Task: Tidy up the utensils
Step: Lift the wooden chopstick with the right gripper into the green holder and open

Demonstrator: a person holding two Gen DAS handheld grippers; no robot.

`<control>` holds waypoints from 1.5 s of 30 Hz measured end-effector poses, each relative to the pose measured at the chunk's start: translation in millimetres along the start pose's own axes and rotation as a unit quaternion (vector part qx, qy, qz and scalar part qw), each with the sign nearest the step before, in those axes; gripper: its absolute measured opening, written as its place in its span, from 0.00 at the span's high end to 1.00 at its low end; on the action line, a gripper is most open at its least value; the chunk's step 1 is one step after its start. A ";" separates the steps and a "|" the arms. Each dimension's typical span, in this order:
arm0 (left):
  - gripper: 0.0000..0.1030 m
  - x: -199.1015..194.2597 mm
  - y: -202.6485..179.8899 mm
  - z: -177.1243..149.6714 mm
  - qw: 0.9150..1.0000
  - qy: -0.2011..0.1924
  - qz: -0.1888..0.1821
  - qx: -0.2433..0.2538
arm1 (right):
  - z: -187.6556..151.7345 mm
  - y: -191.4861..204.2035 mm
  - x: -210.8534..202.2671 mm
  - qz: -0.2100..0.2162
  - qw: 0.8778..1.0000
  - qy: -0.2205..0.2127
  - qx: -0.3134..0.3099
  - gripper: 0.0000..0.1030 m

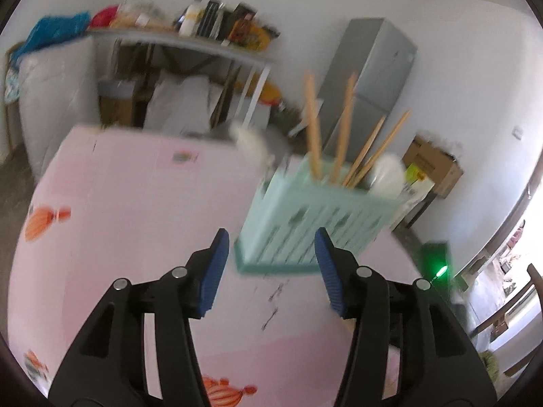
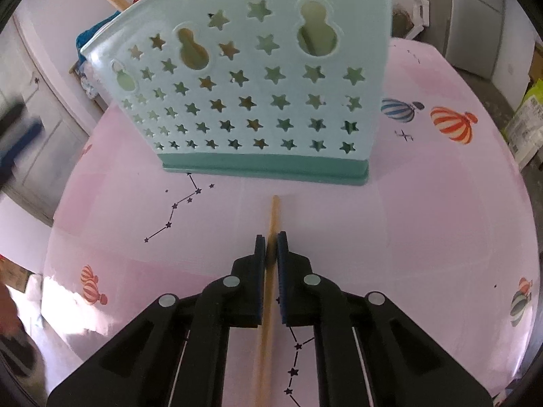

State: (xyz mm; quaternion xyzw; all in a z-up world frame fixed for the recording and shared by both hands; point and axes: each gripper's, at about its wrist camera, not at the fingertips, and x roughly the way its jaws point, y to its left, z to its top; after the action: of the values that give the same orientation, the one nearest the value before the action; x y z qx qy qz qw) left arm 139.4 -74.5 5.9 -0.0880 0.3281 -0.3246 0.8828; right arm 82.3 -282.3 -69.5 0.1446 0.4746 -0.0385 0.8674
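A mint-green utensil holder (image 1: 315, 217) stands on the pink table (image 1: 135, 203), with several wooden chopsticks (image 1: 314, 129) and a white spoon (image 1: 387, 176) upright in it. My left gripper (image 1: 271, 254) is open and empty, just in front of the holder. In the right wrist view the holder's star-cut back wall (image 2: 244, 101) faces me. My right gripper (image 2: 270, 247) is shut on a wooden chopstick (image 2: 273, 213) that runs forward between the fingers, its tip pointing at the holder's base. The left gripper shows blurred at the far left (image 2: 17, 139).
The table (image 2: 424, 203) has a pink cloth with balloon prints. Beyond it are a cluttered shelf (image 1: 190, 34), a grey fridge (image 1: 373, 78) and cardboard boxes (image 1: 434, 166). A green light (image 1: 441, 269) glows near the right edge.
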 end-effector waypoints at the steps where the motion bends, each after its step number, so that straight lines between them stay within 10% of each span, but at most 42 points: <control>1: 0.52 3.7 3.1 -4.3 1.000 0.007 0.005 -0.003 | -0.8 -3.1 -5.2 0.016 1.000 -0.007 0.010 0.94; 10: 0.52 14.6 18.0 -11.1 0.999 0.020 0.029 -0.003 | 20.0 2.9 -125.2 0.041 0.980 -0.194 -0.004 0.94; 22: 0.50 13.7 10.2 -11.4 0.999 0.014 0.040 0.017 | 100.6 33.6 -252.2 0.058 0.906 -0.413 -0.067 0.94; 29: 0.45 18.5 5.7 -13.4 0.999 0.018 0.038 0.030 | 134.9 43.1 -228.4 0.051 0.901 -0.424 -0.081 0.94; 38: 0.33 32.7 -7.6 -11.0 0.997 0.024 0.025 0.067 | 119.6 11.9 -136.3 0.048 0.955 -0.281 -0.075 0.90; 40: 0.30 37.4 -12.9 -7.5 0.996 0.022 0.022 0.083 | 106.6 3.0 -141.7 0.051 0.953 -0.289 -0.070 0.62; 45: 0.25 50.4 -22.4 6.0 0.994 0.010 0.013 0.106 | 74.3 -35.4 -169.4 0.078 0.941 -0.329 -0.022 0.47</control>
State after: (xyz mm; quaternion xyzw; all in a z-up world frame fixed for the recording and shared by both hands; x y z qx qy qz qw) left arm 160.6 -123.9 -7.5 0.0134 0.3022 -0.3471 0.8877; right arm 42.9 -349.4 102.0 0.1412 0.1507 -0.0055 0.9784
